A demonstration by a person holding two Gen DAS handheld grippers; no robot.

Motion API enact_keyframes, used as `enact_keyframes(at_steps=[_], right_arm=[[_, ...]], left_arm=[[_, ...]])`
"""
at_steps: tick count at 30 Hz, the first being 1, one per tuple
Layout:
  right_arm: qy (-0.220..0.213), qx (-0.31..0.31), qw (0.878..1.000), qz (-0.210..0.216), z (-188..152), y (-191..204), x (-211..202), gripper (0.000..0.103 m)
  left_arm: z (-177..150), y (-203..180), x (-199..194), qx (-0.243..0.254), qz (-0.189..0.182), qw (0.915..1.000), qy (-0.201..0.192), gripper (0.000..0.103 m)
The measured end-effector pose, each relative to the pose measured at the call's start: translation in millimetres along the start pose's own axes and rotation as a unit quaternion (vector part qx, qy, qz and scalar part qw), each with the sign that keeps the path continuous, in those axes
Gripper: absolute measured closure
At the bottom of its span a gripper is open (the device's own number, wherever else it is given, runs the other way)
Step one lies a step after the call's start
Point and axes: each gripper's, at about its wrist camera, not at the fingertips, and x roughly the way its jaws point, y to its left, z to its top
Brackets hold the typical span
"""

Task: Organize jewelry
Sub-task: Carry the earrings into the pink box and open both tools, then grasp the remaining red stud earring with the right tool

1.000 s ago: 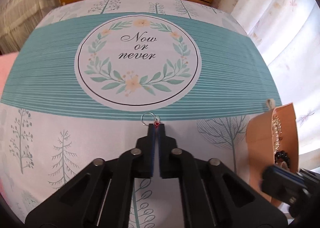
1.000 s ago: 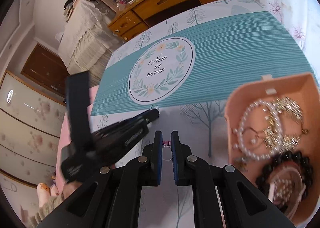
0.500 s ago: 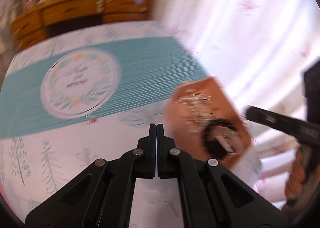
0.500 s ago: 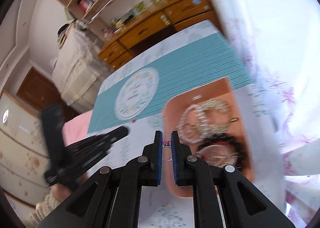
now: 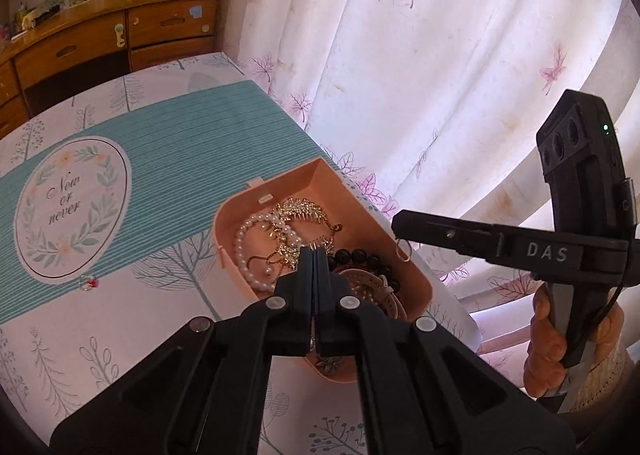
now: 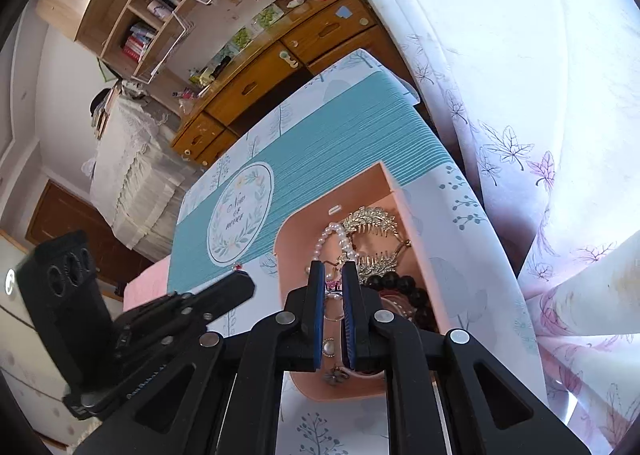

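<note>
A pink jewelry box (image 5: 280, 180) stands open near the table's right edge, holding a pearl bracelet (image 5: 240, 251), a gold leaf comb (image 5: 302, 210) and black beads (image 5: 356, 255). My left gripper (image 5: 313, 251) hovers over the box, shut, with nothing visible between its pads. My right gripper (image 6: 333, 264) also hangs over the box (image 6: 340, 193), shut on a small silver ring earring (image 6: 332, 287). In the left wrist view that earring (image 5: 404, 249) dangles from the right gripper's tip (image 5: 395, 222). A second small ring with a red stone (image 5: 89, 282) lies on the tablecloth, left of the box.
A white leaf-print curtain (image 5: 420, 75) hangs close behind the box and the table's right edge. A wooden dresser (image 5: 104, 39) stands past the far end of the table. The printed tablecloth (image 5: 160, 143) carries a round "Now or never" emblem. A hand (image 5: 548, 339) holds the right gripper.
Both grippers swung right from the middle of the cloth to above the pink box and rose a little. The red-stone ring stayed on the cloth; the right gripper kept its earring.
</note>
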Motion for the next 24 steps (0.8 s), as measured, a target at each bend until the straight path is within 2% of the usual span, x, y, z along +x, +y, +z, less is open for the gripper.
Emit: enact_keyframes(at_steps=[6,13,19,24], right_arm=[[0.005,0.008,1.000,0.007,-2,3,11,0.094],[0.028,0.008,0.999,0.014,-9,13,31,0.094],[0.065,-0.001,0.998,0.013,-17,29,59,0.094],[0.099,-0.009,0.995,-0.006,-28,39,84,0.093]], left_arm=[[-14,-10,13,0.019,0.009,0.9997,0.014,0.103],[-27,-13,10,0.034,0.044,0.9983,0.018,0.103],[-37,3,2,0.011,0.057,0.9980,0.025,0.103],[-50,25,-6,-0.026,0.075,0.9964,0.030,0.103]])
